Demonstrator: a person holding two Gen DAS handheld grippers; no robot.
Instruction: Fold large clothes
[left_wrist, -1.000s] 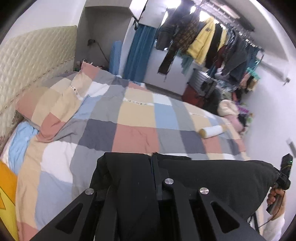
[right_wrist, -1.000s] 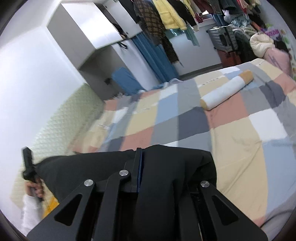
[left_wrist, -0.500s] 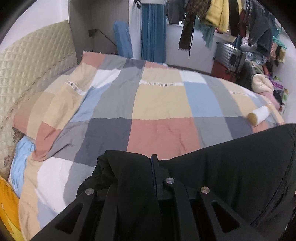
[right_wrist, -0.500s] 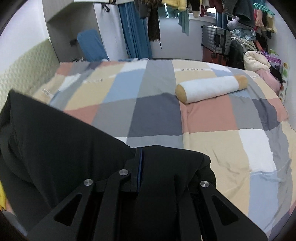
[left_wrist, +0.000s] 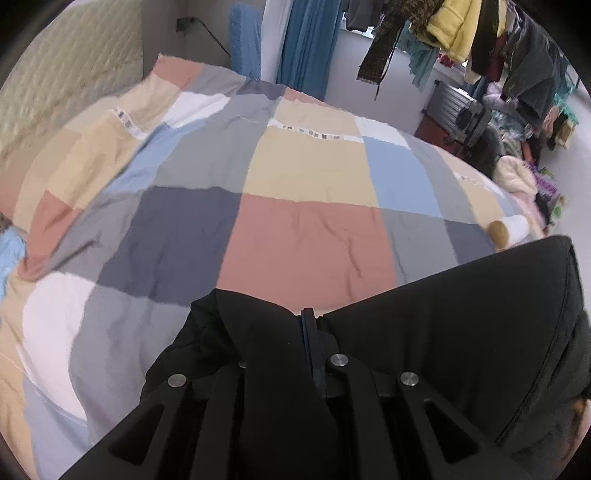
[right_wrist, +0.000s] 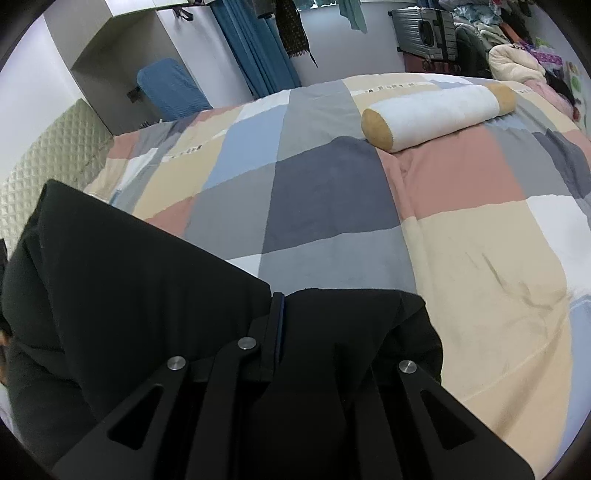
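We hold a black garment (left_wrist: 461, 332) stretched between our two grippers, above the near edge of a bed: the left gripper (left_wrist: 308, 325) has its fingers pinched tight on one bunched corner, and the right gripper (right_wrist: 277, 306) is clamped the same way on the other, with the cloth draping over both sets of fingers and sagging in a dark span between them. The risk we see is in the lay-down. Each grip takes only a small gathered wad of fabric, so a tug sideways could let a corner slide out, and the garment would drop in a heap instead of flat. If we lower one side sooner than the other, the span would probably twist or land with a fold already trapped under it. The hanging part below us is out of sight, so we cannot tell whether a sleeve or hem is doubled up underneath. The patchwork duvet (left_wrist: 306, 243) is soft and already wrinkled, so we judge that the cloth will drag on it rather than slide smooth. A white bolster with tan ends (right_wrist: 439, 116) lies well beyond our landing patch, towards the far side. Around the bed we see a quilted headboard (right_wrist: 55, 155), a blue curtain (left_wrist: 308, 40), hanging clothes (left_wrist: 450, 26) and a grey suitcase (right_wrist: 424, 29).
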